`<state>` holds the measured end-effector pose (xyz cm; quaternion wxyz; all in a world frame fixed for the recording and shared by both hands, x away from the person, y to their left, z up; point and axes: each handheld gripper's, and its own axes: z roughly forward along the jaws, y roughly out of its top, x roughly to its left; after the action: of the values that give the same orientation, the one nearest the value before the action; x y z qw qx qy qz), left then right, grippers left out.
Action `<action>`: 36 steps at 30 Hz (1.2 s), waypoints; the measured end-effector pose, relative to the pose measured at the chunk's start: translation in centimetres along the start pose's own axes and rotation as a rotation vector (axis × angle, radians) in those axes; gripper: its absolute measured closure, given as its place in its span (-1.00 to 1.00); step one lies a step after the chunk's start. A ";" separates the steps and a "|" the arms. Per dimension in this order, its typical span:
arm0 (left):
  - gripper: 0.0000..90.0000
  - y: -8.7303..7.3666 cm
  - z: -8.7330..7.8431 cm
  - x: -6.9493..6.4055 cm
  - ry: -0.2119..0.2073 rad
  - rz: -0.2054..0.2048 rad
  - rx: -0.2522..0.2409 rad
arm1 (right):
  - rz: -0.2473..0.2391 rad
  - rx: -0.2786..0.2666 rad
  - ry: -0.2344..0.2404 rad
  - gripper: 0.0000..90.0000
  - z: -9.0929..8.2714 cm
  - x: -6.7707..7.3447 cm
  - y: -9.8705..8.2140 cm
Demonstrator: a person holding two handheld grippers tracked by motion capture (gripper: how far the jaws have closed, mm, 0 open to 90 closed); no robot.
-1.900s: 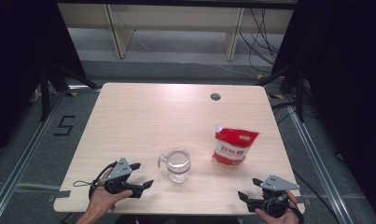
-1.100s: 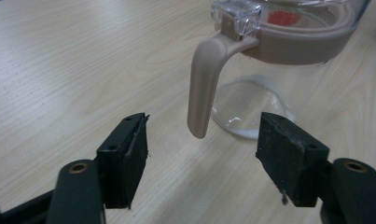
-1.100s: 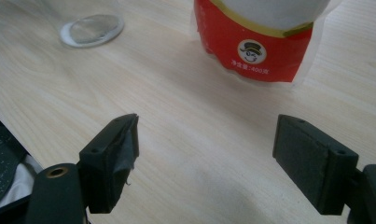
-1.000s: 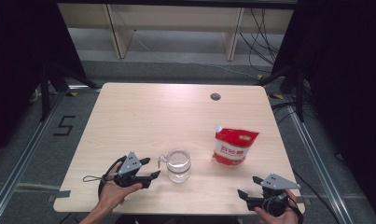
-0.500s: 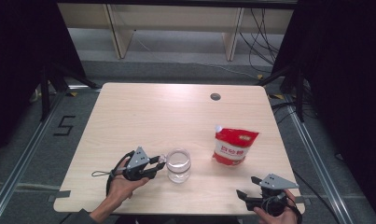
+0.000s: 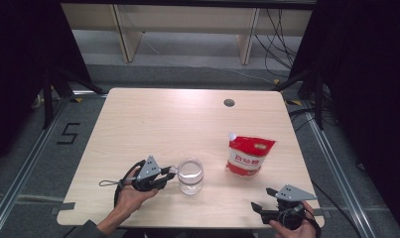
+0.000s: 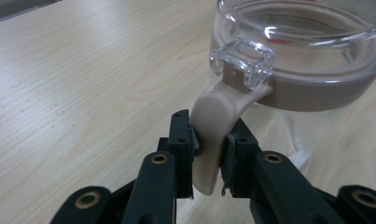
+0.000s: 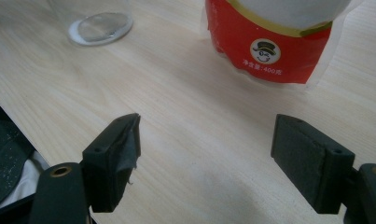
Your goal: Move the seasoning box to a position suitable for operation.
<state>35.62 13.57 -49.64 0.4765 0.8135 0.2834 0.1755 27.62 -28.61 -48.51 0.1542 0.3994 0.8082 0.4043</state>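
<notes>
So on my screen the left gripper [image 6: 168,174] is clamped onto the beige plastic handle [image 7: 212,135] of the clear glass jug with a beige band under its rim [image 6: 190,175]. In the left gripper view the two black jaws squeeze that handle from either side, with the handle running up between them to a little clear clip at the jug's rim. The jug sits on the light wooden table [image 6: 167,119], near the front edge and a bit left of centre, and it looks upright to me. I can't really tell whether there's anything in it.

The person's left hand [image 6: 130,194] comes in from the bottom of the high view and holds the gripper just left of the jug, with its thin black cable looping off to the left.

To the right of the jug, apart from it, stands the red and white pouch with a small white spout cap [image 6: 249,155]. In the right gripper view I see a little cartoon face in a top hat on its red front.

The right gripper [image 6: 261,208] is down at the front right corner of the table, held in the person's right hand [image 6: 292,224]. Its jaws are spread wide with nothing but bare tabletop between them, pointing toward the pouch, well short of it.

There's also a small dark round grommet [image 6: 229,102] near the far edge of the table.
</notes>
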 end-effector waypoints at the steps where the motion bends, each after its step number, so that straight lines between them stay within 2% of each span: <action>1: 0.68 0.0 0.1 -0.2 -0.011 0.003 -0.009 | -0.012 -0.009 -0.009 -0.45 0.0 -0.1 0.0; 4: 0.68 0.0 0.0 -0.2 -0.015 0.010 -0.007 | 0.003 0.002 -0.012 -0.45 0.0 0.1 0.0; 8: 0.68 0.0 0.0 -0.4 -0.034 0.030 -0.008 | -0.013 -0.011 -0.008 -0.44 0.0 0.0 0.0; 11: 0.68 0.0 0.0 -0.6 -0.036 0.035 -0.003 | -0.013 -0.011 -0.008 -0.44 0.1 0.0 0.0; 12: 0.68 0.0 0.0 -0.9 -0.049 0.029 -0.008 | -0.014 -0.010 -0.008 -0.44 0.1 0.0 0.0; 13: 0.68 0.1 0.0 -0.9 -0.056 0.047 0.000 | -0.014 -0.011 -0.009 -0.44 0.1 0.0 0.0; 16: 0.68 0.0 -0.1 -1.3 -0.056 0.031 -0.003 | -0.015 -0.009 -0.008 -0.44 0.1 0.0 0.0; 17: 0.68 0.1 -0.1 -1.3 -0.064 0.059 -0.002 | -0.015 -0.010 -0.008 -0.44 0.1 0.0 0.0; 18: 0.68 0.1 -0.1 -1.3 -0.064 0.059 -0.002 | -0.015 -0.010 -0.008 -0.44 0.1 0.0 0.0; 19: 0.68 0.0 -0.1 -1.4 -0.054 0.041 0.003 | -0.008 0.001 0.003 -0.44 0.1 0.0 0.0; 20: 0.68 0.0 -0.1 -1.5 -0.064 0.038 -0.005 | 0.022 0.010 0.004 -0.44 0.1 0.3 0.0; 22: 0.68 0.0 -0.1 -1.6 -0.066 0.045 -0.002 | 0.007 0.004 0.003 -0.44 0.1 0.1 0.0; 23: 0.68 0.0 -0.2 -1.6 -0.074 0.063 0.008 | 0.008 0.003 0.004 -0.44 0.1 0.1 0.0; 24: 0.68 0.0 -0.1 -2.1 -0.089 0.034 0.003 | 0.005 0.003 0.005 -0.44 0.1 0.1 0.0; 27: 0.67 0.1 -0.2 -2.5 -0.085 0.035 0.012 | -0.017 -0.006 -0.003 -0.44 0.2 -0.1 0.0; 31: 0.66 0.0 -0.3 -3.1 -0.095 0.025 0.003 | -0.003 0.003 -0.001 -0.44 0.2 -0.1 0.0; 32: 0.66 0.1 -0.3 -3.1 -0.099 0.034 0.002 | -0.003 0.003 0.002 -0.44 0.3 -0.1 0.0; 33: 0.66 0.0 -0.3 -3.0 -0.107 0.025 0.004 | -0.005 0.004 -0.001 -0.44 0.3 -0.1 0.0; 35: 0.66 0.0 -0.3 -3.1 -0.097 0.027 0.000 | -0.006 0.004 0.000 -0.44 0.3 -0.1 0.0; 36: 0.66 0.1 -0.4 -3.1 -0.093 0.039 0.008 | -0.002 -0.002 0.017 -0.44 0.3 -0.1 0.0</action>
<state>33.05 11.86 -49.46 0.4824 0.8280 0.2459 0.1458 27.89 -28.56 -48.77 0.1479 0.3949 0.8096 0.4083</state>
